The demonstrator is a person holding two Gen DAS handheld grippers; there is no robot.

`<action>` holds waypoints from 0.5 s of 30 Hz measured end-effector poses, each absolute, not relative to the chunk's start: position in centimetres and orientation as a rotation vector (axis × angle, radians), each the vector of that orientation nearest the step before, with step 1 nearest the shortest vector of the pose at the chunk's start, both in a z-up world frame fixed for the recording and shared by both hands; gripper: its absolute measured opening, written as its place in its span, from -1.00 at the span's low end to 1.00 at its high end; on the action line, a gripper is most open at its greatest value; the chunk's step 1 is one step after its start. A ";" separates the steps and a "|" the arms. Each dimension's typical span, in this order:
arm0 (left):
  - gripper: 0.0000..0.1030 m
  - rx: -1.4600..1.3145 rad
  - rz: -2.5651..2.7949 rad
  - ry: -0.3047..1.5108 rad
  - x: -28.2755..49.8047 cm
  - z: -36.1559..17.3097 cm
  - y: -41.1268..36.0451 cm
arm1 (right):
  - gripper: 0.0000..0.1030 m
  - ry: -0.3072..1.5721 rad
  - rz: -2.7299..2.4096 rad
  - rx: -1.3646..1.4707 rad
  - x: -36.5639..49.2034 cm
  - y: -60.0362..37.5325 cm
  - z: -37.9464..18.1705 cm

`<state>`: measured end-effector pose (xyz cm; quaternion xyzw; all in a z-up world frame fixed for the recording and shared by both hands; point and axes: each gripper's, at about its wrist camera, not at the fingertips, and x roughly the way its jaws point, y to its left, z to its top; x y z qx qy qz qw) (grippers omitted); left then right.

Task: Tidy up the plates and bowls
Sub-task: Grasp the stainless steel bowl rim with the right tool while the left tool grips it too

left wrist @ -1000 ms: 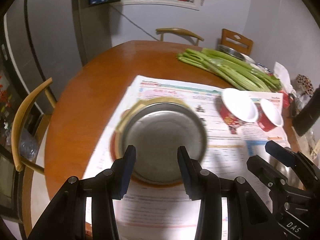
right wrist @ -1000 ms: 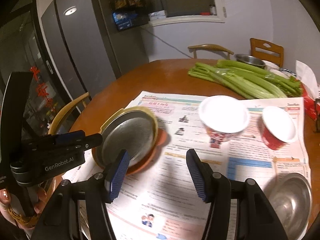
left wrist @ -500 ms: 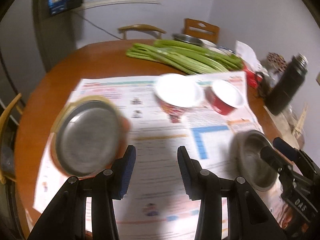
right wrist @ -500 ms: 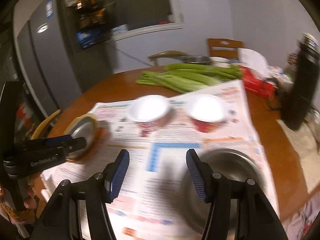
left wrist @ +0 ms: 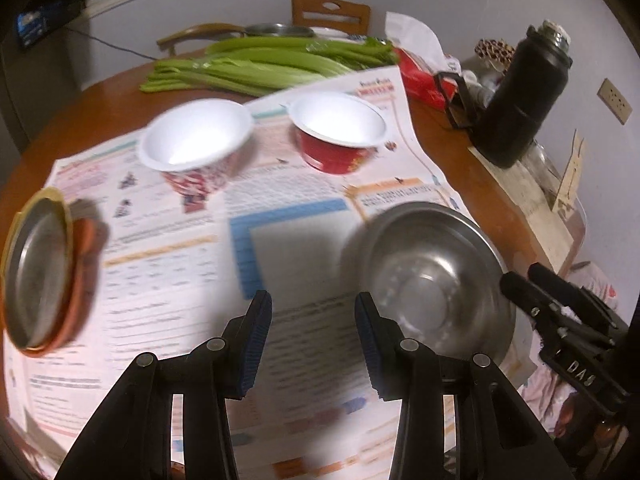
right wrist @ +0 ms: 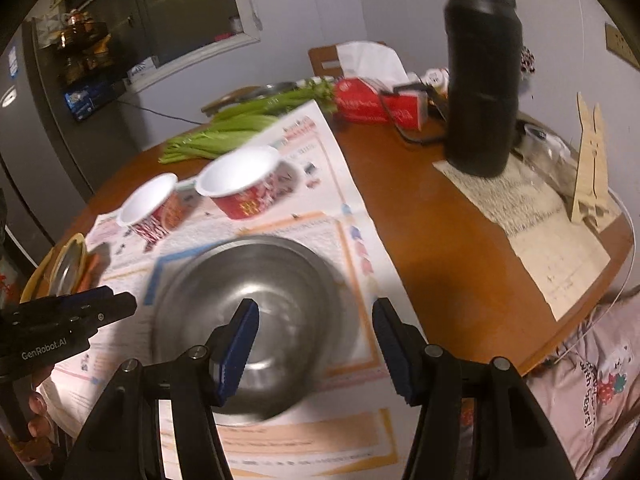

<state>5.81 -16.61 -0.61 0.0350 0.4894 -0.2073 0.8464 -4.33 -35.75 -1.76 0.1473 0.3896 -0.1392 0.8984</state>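
Through the left wrist view I see my left gripper [left wrist: 312, 300] at the bottom centre of the frame, its fingers a narrow gap apart with nothing between them, only the newspaper [left wrist: 160, 248] below. The paper covers most of the near side of the round wooden table [left wrist: 444, 152].

The task's things all sit on that paper. A steel bowl [left wrist: 432, 276] stands upright at the lower right of the left view, just beside the right-hand finger. At the far left edge lies a stack of plates [left wrist: 36, 276] – a metal one on top, with a yellow rim and an orange rim showing under it. In the upper middle stand two bowls, white inside: a patterned bowl [left wrist: 196, 136] on the left and a red bowl [left wrist: 338, 120] on the right, near each other but apart.

In the right wrist view my right gripper [right wrist: 315, 306] hangs over the steel bowl, which fills the lower centre of the frame. Its fingers stand wider than the left pair – the left-hand finger lies over the bowl's inside, the right-hand one outside its rim – and I cannot tell whether either touches the metal. Nothing is gripped.

Beyond the paper, celery [left wrist: 260, 64] lies across the top of the left view, with a red packet [left wrist: 420, 76] and a black flask [left wrist: 516, 100] at the upper right. Much of the picture is blurred.
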 end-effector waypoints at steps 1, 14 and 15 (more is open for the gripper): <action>-0.14 0.074 -0.437 1.038 5.9 -0.8 -17.0 | 0.14 0.813 -0.285 0.303 -4.3 -35.9 -2.0; -0.14 0.090 -0.461 1.080 6.8 -2.6 -20.1 | 0.14 0.852 -0.198 0.279 -3.3 -35.4 -4.2; -0.15 0.092 -0.464 1.083 6.9 -2.7 -20.2 | 0.14 0.853 -0.190 0.275 -3.2 -35.3 -4.2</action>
